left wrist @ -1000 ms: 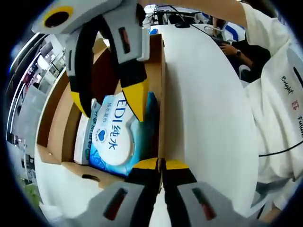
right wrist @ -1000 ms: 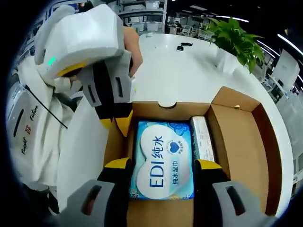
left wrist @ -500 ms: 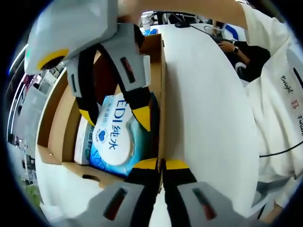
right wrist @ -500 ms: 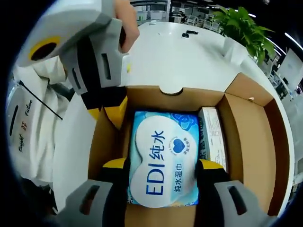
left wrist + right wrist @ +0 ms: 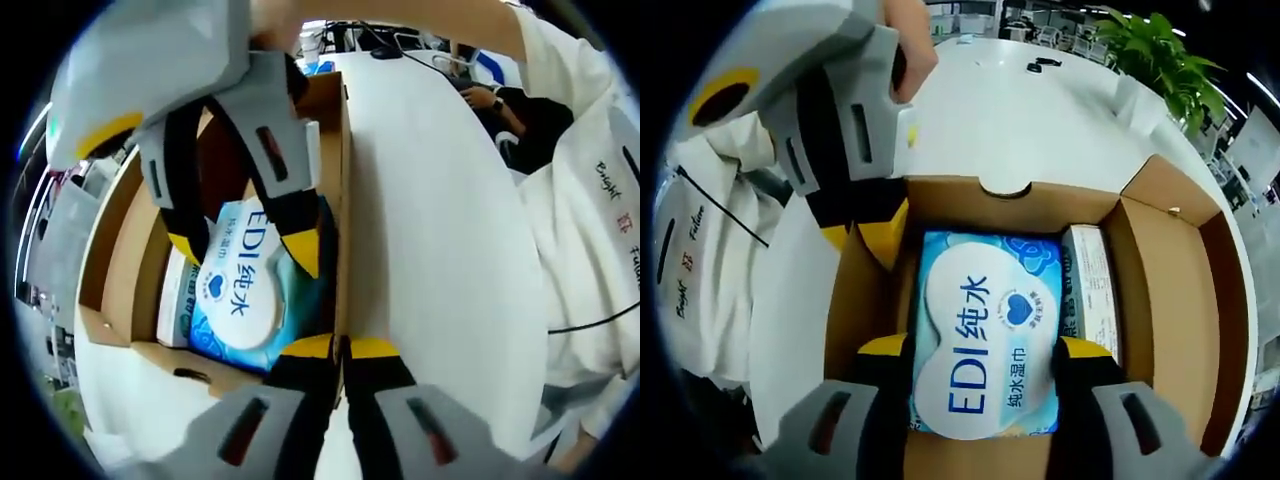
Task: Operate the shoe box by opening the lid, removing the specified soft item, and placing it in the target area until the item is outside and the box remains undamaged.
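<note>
Lying flat inside the open shoe box (image 5: 1160, 290), the blue wet wipes pack (image 5: 985, 335) sits between the spread fingers of the right gripper (image 5: 985, 355), one yellow tip at each long edge. A slim white box (image 5: 1090, 290) lies just beside the pack. The left gripper (image 5: 342, 348) has its fingers pinched shut on the cardboard side wall, on the white desk (image 5: 440, 200).

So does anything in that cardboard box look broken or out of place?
Nothing stands out. The shoe box looks intact, with its lid open. The blue wet-wipes pack lies flat inside beside a slim white carton. The right claw straddles the pack; the left claw pinches the box's wall.
</note>
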Tool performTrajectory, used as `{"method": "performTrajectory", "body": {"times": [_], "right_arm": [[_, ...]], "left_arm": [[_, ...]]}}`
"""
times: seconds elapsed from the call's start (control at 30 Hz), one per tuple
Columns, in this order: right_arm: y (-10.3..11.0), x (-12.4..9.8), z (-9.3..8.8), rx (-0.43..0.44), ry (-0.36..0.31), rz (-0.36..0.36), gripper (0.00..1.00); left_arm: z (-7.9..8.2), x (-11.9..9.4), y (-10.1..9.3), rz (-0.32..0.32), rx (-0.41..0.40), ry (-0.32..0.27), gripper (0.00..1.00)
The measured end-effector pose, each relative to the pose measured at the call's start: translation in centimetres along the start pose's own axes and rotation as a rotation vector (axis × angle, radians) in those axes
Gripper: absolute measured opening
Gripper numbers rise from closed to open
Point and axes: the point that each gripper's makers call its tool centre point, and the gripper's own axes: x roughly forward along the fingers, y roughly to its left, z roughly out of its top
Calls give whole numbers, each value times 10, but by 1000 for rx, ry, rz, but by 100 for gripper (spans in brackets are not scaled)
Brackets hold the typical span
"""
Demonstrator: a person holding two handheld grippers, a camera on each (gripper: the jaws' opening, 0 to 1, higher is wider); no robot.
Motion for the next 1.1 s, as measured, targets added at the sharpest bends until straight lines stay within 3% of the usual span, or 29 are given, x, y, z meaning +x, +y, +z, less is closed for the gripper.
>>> {"method": "performTrajectory", "body": {"times": [0.47, 1.1], "right_arm": [[1, -2, -5, -6, -4, -2, 56], [7, -31, -64, -2, 55, 5, 56]], "left_arm": [[1, 1, -1, 3, -9, 1, 2], [1, 1, -2, 3, -19, 5, 2]]}}
